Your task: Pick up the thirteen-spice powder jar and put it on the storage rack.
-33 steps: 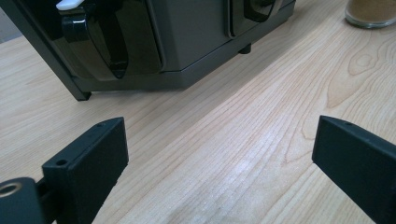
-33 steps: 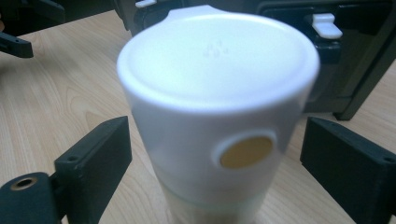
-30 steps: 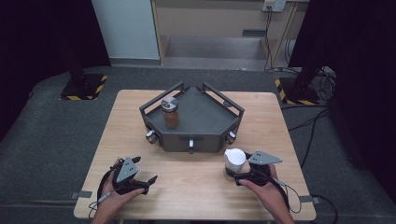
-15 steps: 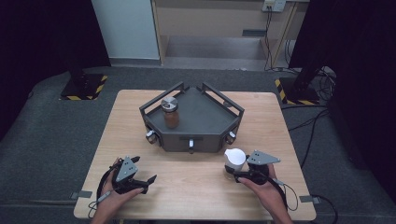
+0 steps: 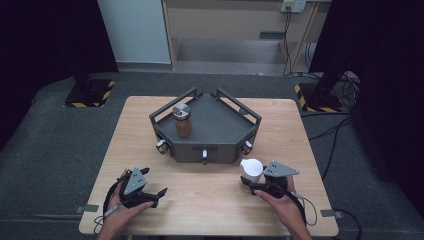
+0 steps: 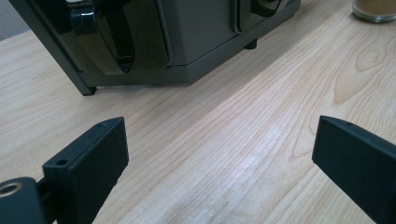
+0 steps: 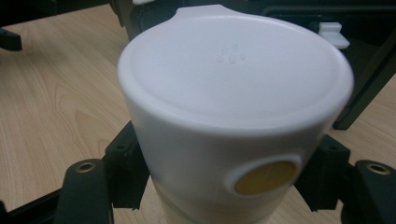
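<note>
White-lidded container (image 7: 233,116) between right gripper (image 5: 256,186) fingers (image 7: 123,168), touching both.

White cup (image 7: 233,116), grey tray (image 5: 215,125), pale wood-grain bench (image 5: 140,135).
Yellow dot marks the cup; jar (image 5: 182,120) holds brown, silver-lidded.

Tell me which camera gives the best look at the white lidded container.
The right gripper view: the white container sits close up between the right hand-held gripper jaws, lid and yellow spot clear. The high view shows it small; the left gripper view catches a container's base at the edge.
</note>
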`<state>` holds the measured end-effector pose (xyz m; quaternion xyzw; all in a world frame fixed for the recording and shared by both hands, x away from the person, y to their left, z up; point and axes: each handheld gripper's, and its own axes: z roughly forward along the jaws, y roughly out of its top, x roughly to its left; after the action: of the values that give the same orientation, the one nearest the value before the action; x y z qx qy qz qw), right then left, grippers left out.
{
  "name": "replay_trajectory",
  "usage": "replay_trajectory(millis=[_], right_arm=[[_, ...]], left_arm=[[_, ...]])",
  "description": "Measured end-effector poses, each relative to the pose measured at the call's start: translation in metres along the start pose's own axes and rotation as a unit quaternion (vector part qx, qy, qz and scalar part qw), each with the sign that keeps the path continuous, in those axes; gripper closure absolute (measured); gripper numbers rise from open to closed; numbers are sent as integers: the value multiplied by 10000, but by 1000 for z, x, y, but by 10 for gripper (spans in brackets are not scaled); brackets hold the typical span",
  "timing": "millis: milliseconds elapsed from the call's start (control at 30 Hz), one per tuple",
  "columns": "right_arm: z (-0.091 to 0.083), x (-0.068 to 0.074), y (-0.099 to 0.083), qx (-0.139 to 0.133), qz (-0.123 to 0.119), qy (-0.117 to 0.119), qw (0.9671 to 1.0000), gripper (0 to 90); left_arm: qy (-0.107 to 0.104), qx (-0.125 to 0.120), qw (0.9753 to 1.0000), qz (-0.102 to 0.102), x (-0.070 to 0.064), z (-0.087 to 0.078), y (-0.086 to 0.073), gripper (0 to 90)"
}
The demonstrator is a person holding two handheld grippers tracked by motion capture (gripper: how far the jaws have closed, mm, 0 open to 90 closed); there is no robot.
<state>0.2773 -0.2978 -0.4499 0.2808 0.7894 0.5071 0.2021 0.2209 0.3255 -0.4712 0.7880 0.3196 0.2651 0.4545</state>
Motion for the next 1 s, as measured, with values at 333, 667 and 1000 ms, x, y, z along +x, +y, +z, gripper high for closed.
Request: replay_trajectory(millis=[333,667,1000], right_arm=[[-9,5,18,37,-175,-50,9998,313],[-20,9,33,-16,-172,45,9998,313],[-29,10,48,53,-151,-11,9999,313]], left_arm=[[20,-3,10000,-65,1,0,-1,27],[43,11,10000,-55,1,0,0,27],[23,30,10000,-50,0,1,0,26]])
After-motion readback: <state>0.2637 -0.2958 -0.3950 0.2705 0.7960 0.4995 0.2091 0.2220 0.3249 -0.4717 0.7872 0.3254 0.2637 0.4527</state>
